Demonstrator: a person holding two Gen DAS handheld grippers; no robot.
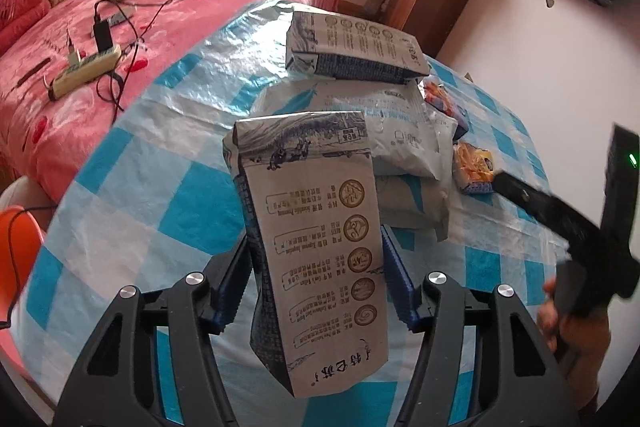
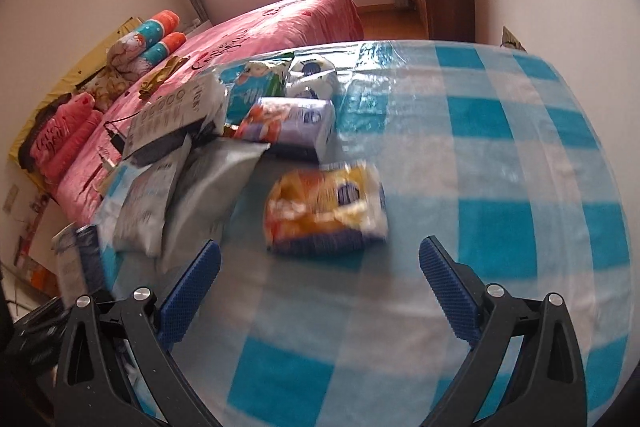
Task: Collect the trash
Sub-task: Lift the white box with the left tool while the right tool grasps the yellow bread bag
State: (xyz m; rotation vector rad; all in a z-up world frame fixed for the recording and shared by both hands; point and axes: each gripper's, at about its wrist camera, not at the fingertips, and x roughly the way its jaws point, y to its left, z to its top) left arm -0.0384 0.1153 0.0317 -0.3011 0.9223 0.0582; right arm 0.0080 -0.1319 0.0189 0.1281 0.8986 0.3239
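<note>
— Holding anything yet, on either side?

— Your left gripper (image 1: pixel 316 287) pinches a carton (image 1: pixel 312 247): the blue pads press its two sides and the flattened milk pack stands up between them, lifted off the table (image 1: pixel 168 155). Your right gripper (image 2: pixel 320 287) is spread wide with nothing between its fingers; it hangs just above the checked cloth, and its view is blurred.

— So which step am I in?

— My judgement: the pick is done on the left and the carry-off is due. No bin or bag shows in either view, so I cannot tell where the carton goes.

— And what lies beyond the grippers?

— Straight ahead of the right one, near its fingers, lies a yellow pack (image 2: pixel 326 211), alone on the cloth. Past it is a purple pack (image 2: pixel 292 127), then a ball (image 2: pixel 312 77) and a green-blue wrapper (image 2: pixel 256 83). To the left sit two grey mailers (image 2: pixel 180 199), with a second carton (image 1: pixel 356 47) resting on top of the pile.

— The next move?

— Keep the left squeeze firm; the carton is soft and could slip or buckle. For the right, the yellow pack looks the easiest: lower the open fingers either side of it and close across its short width.
</note>
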